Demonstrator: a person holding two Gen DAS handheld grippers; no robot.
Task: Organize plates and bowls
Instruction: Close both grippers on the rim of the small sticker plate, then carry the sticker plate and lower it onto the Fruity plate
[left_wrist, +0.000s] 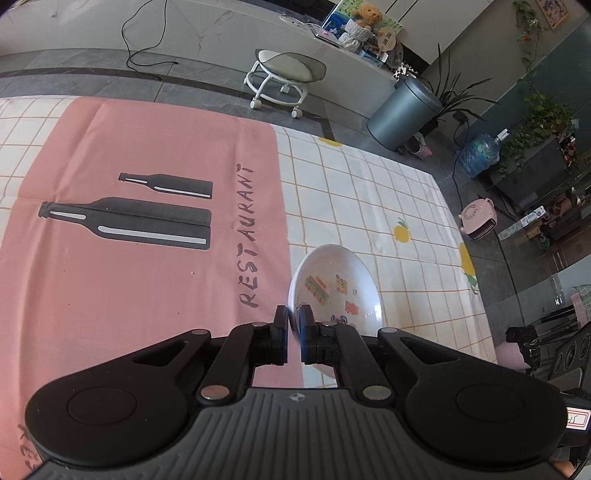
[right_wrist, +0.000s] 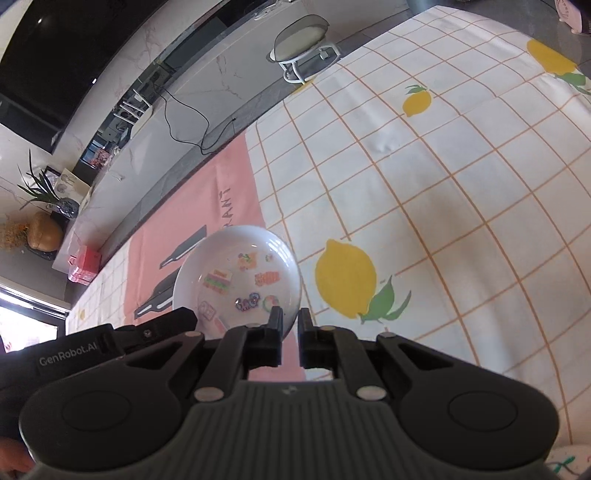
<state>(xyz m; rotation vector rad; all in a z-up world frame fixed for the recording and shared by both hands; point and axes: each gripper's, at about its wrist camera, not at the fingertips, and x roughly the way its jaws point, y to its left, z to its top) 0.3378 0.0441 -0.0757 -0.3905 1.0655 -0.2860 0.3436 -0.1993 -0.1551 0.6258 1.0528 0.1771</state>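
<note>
The near rim of the white bowl (left_wrist: 334, 291) is hidden behind the left tongs (left_wrist: 293, 317) in the left wrist view, and its lower edge is cut off by the tong linkage. In the right wrist view, the bowl's near-left portion (right_wrist: 236, 277) is covered by the dark body of the other device marked "GenRobot.AI" (right_wrist: 110, 343). The small coloured decals inside the bowl are too small to read.

Left tongs: clamped on the bowl's rim, one finger on each side of the wall. Right tongs (right_wrist: 289, 319): also closed on the rim at the bowl's near-right edge, rim between the two fingers.

The bowl is glossy white and shallow, with scattered multicoloured decals on the inner surface. It is tilted, above the worktop (left_wrist: 369, 192), over the border between the pink "RESTAURANT" placemat (left_wrist: 147, 155) and the lemon-print grid tablecloth (right_wrist: 424, 184).
</note>
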